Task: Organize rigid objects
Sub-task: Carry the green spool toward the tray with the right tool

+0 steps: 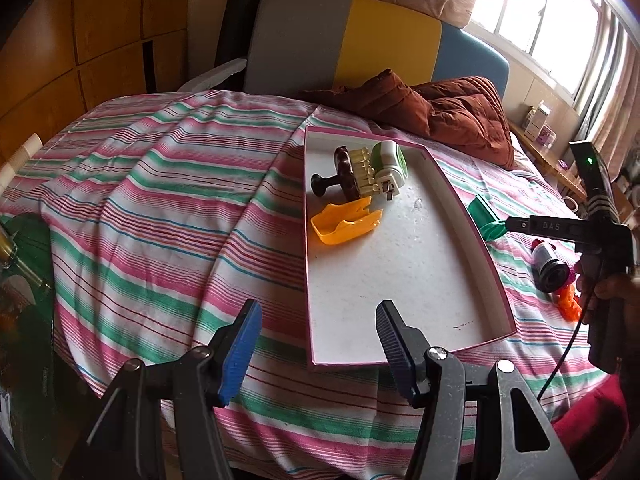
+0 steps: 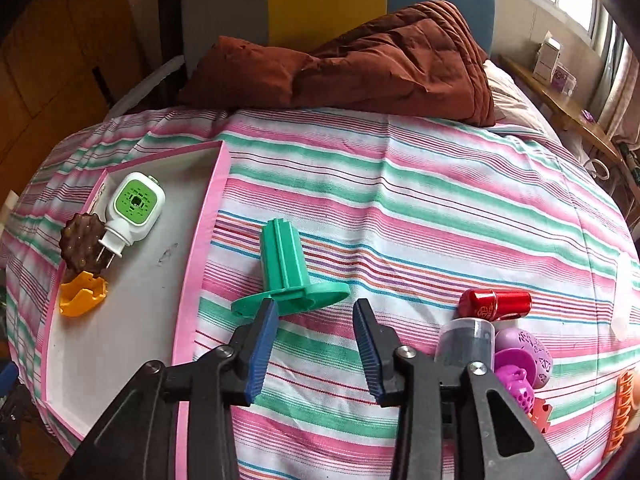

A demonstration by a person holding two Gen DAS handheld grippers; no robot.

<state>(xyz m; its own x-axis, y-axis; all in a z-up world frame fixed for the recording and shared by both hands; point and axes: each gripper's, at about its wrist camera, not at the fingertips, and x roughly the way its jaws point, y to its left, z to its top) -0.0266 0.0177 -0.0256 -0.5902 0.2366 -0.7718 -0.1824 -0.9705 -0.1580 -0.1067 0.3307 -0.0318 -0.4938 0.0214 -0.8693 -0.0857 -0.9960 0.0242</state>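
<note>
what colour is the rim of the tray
Pink. The tray's side wall shows it best in the right wrist view; its inside is white.

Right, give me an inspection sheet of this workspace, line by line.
Surface: striped bedsheet on a bed, wrinkled.
Job's things: pink-rimmed tray holds a green-and-white plug-in device, a brown studded brush and a yellow plastic piece; green flanged spool lies on the sheet beside the tray.
Clutter: red bottle, clear-capped container, purple perforated pieces and orange pieces clustered to the right.
Grippers: left gripper open at the tray's near end; right gripper open, just short of the spool's flange.
Cables: black cable hangs below the right gripper.
Surroundings: brown quilt, multicoloured headboard, window.
</note>
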